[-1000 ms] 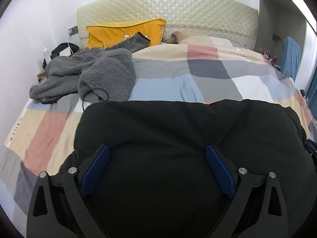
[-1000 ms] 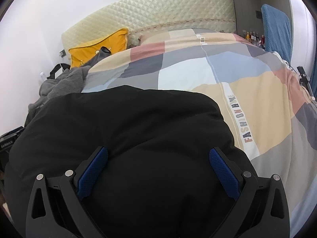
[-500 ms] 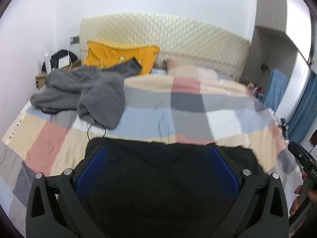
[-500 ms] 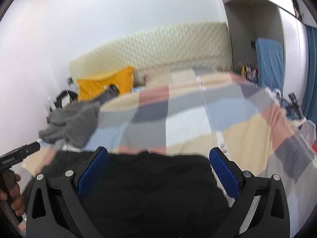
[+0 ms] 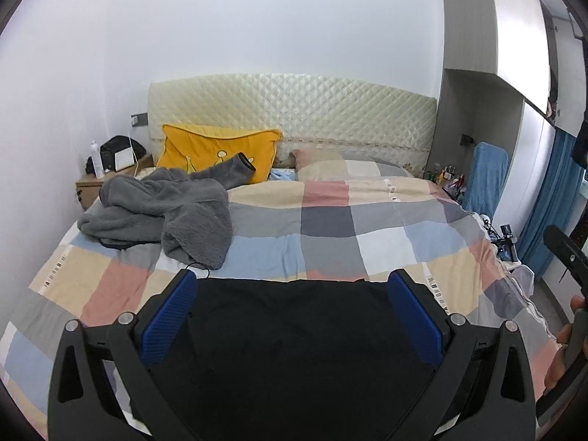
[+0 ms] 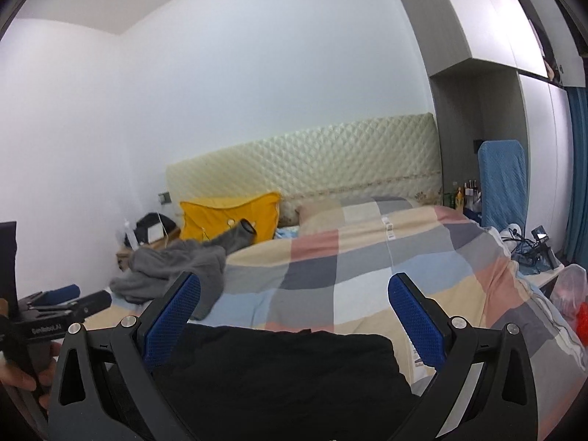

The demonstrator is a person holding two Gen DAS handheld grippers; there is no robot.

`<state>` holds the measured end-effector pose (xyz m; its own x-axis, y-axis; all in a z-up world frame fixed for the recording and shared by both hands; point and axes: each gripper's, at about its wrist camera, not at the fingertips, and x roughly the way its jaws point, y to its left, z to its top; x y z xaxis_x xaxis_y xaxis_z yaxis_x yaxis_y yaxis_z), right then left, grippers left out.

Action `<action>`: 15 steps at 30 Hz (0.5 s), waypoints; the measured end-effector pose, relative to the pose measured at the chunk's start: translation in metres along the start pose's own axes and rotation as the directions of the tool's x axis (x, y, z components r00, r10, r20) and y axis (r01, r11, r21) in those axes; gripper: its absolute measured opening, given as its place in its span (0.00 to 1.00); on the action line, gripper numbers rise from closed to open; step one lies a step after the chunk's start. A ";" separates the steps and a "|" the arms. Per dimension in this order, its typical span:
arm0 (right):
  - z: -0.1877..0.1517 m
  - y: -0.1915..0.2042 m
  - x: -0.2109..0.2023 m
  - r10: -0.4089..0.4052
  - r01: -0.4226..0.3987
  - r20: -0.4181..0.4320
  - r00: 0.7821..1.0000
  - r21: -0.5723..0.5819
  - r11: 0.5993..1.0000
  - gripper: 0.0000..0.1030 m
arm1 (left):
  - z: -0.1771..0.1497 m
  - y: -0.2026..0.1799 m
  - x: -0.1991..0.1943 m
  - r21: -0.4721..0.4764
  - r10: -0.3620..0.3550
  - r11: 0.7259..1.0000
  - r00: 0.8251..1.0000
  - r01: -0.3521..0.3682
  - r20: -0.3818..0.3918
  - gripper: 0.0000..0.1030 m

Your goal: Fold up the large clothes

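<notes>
A black garment (image 5: 294,349) lies flat on the checked bedcover (image 5: 330,228) at the near edge of the bed, its far edge straight. My left gripper (image 5: 292,316) hovers above it, open, the blue pads (image 5: 169,319) wide apart and touching nothing. The right wrist view shows the same black garment (image 6: 275,371) low in frame. My right gripper (image 6: 294,316) hangs over it, open and empty. Each gripper shows at the edge of the other's view, held in a hand: right gripper (image 5: 566,257), left gripper (image 6: 55,305).
A crumpled grey fleece garment (image 5: 165,213) lies at the bed's far left, beside a yellow pillow (image 5: 220,150) and the quilted headboard (image 5: 294,110). A nightstand (image 5: 110,176) stands left, a blue-draped chair (image 5: 485,176) and cluttered floor right.
Both grippers have risen and drawn back from the black garment, which now sits lower and smaller in both views. Much more of the wall shows. The garment stays on the bed.
</notes>
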<state>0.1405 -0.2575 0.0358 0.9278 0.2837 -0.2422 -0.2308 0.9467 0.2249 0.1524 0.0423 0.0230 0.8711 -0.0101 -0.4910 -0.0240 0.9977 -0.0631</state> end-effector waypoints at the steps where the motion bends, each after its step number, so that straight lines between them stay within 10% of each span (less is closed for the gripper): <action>1: 0.000 0.002 -0.008 0.000 0.000 0.010 1.000 -0.003 1.000 1.00 | -0.002 -0.001 -0.008 0.004 -0.001 1.000 1.000 0.001 0.004 1.00; 15: 0.007 0.047 -0.106 0.074 -0.069 0.116 0.991 -0.052 0.996 1.00 | -0.009 -0.018 -0.122 0.015 -0.055 0.998 0.989 0.054 0.135 1.00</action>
<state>0.0336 -0.2440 0.0785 0.9358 0.3335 -0.1140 -0.3086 0.9316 0.1920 0.0428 0.0255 0.0764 0.9292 -0.0560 -0.3653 0.0302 0.9966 -0.0761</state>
